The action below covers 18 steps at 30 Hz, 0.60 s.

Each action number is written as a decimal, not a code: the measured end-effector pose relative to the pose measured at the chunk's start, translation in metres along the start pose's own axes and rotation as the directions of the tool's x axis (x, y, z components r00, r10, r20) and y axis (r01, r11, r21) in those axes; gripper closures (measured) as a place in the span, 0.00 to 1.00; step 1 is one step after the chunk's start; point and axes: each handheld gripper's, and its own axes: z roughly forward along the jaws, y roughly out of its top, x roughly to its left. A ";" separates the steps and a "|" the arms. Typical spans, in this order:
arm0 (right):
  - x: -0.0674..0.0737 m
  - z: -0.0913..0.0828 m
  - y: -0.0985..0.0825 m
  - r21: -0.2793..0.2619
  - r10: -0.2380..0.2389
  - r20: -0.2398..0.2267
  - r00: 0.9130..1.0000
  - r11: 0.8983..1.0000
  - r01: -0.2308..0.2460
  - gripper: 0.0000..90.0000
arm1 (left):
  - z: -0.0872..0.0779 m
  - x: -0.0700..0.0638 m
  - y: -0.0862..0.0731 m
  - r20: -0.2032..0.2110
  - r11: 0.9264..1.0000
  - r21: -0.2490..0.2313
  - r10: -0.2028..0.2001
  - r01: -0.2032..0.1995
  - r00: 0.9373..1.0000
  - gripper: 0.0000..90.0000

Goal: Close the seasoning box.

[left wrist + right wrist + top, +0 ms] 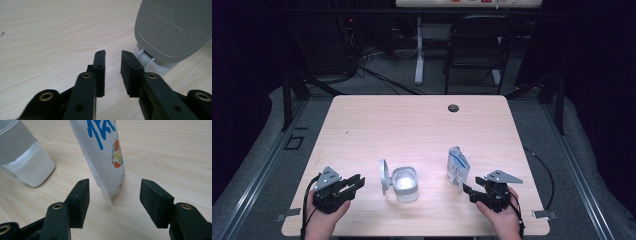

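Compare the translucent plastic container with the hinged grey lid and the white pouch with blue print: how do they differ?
The translucent plastic container with its hinged grey lid is squat and rigid, while the white pouch with blue print is tall, thin and flexible. The container's lid is swung open; whether the pouch is opened cannot be told. The container sits left of the pouch, nearer the left hand-held gripper; the pouch stands before the right hand-held gripper. Both stand upright on the light wooden table.

Matt pale wood-grain table, translucent plastic container, glossy printed pouch
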 end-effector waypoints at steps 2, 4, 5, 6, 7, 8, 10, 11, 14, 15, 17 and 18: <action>0.001 0.000 -0.001 -0.003 -0.001 -0.002 1.000 1.000 0.001 0.46 | 0.000 -0.002 0.002 0.004 1.000 -0.005 0.005 -0.005 1.000 0.91; 0.002 0.000 -0.002 -0.002 0.001 -0.002 1.000 1.000 -0.001 0.46 | 0.000 -0.005 0.005 0.013 1.000 -0.001 0.016 -0.016 1.000 0.94; 0.001 0.000 -0.003 -0.002 0.001 -0.006 1.000 1.000 -0.001 0.46 | 0.000 -0.006 0.005 0.022 1.000 -0.007 0.016 -0.015 1.000 0.96; 0.002 0.000 -0.004 -0.003 0.005 -0.005 1.000 1.000 -0.005 0.46 | 0.000 -0.007 0.007 0.026 1.000 -0.003 0.026 -0.026 0.999 0.98; 0.002 0.001 -0.005 -0.006 0.008 -0.007 1.000 1.000 -0.008 0.46 | 0.000 -0.010 0.009 0.033 0.999 -0.003 0.032 -0.032 0.999 0.99; 0.001 0.002 -0.006 -0.003 0.011 -0.008 1.000 1.000 -0.011 0.46 | 0.000 -0.012 0.010 0.042 0.999 0.000 0.038 -0.038 0.998 1.00; 0.002 0.003 -0.006 -0.009 0.016 -0.013 1.000 1.000 -0.016 0.46 | 0.002 -0.016 0.013 0.050 0.999 -0.003 0.053 -0.052 0.997 1.00; 0.002 0.003 -0.006 -0.006 0.009 -0.009 1.000 1.000 -0.009 0.46 | 0.004 -0.019 0.014 0.057 0.998 -0.002 0.060 -0.060 0.997 1.00; 0.004 0.005 -0.007 -0.002 -0.011 0.000 1.000 1.000 0.011 0.46 | 0.008 -0.024 0.017 0.068 0.998 -0.004 0.070 -0.070 0.995 1.00; 0.004 0.005 -0.007 0.001 -0.010 -0.001 1.000 1.000 0.010 0.46 | 0.009 -0.025 0.018 0.070 0.997 -0.001 0.074 -0.075 0.995 1.00; 0.003 0.006 -0.008 0.000 -0.006 0.000 1.000 1.000 0.006 0.46 | 0.010 -0.027 0.019 0.075 0.997 -0.002 0.079 -0.079 0.994 1.00; 0.002 0.006 -0.008 0.002 -0.005 -0.001 1.000 1.000 0.005 0.46 | 0.010 -0.028 0.020 0.079 0.997 0.006 0.080 -0.081 0.994 1.00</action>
